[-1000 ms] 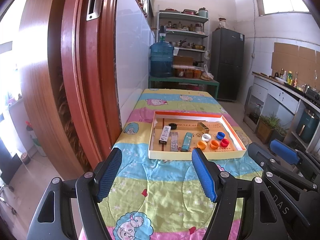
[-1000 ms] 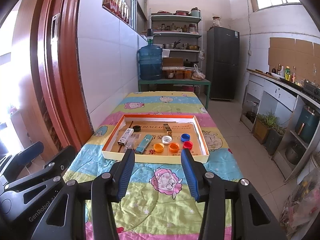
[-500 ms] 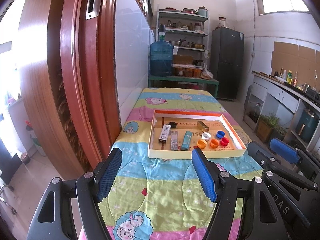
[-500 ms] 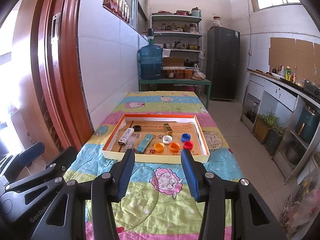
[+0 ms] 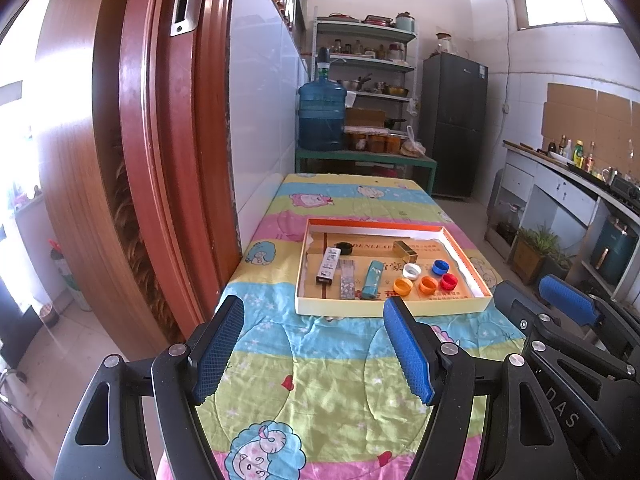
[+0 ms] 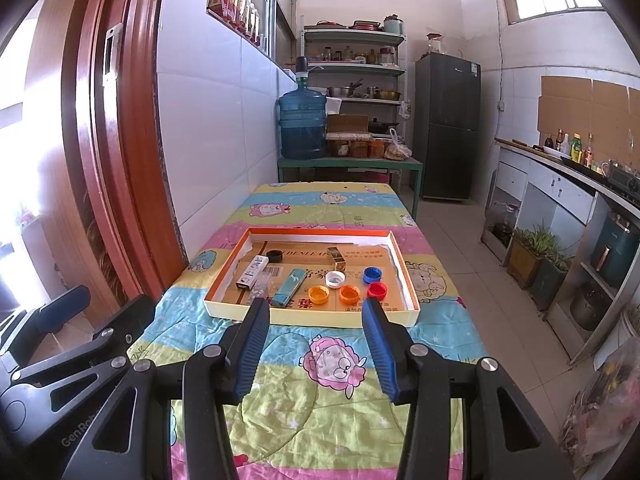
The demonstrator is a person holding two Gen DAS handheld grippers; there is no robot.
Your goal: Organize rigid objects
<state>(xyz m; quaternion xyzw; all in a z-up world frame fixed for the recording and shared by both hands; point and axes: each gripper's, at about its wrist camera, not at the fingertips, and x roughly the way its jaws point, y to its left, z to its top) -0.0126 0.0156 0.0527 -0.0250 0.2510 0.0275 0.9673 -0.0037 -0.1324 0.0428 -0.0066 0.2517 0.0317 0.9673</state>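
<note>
We see nothing changed since a second ago. Our left tool (image 5: 314,344) and right tool (image 6: 316,344) stay spread, empty, short of the tray (image 6: 340,318) on the table (image 6: 320,412).

Six bottle caps (image 6: 351,294), four small packs (image 6: 291,281), one tray (image 6: 224,307).

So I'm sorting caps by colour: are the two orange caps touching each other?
Apart. The right wrist view shows bare cardboard between the left orange cap and the right orange cap.
</note>
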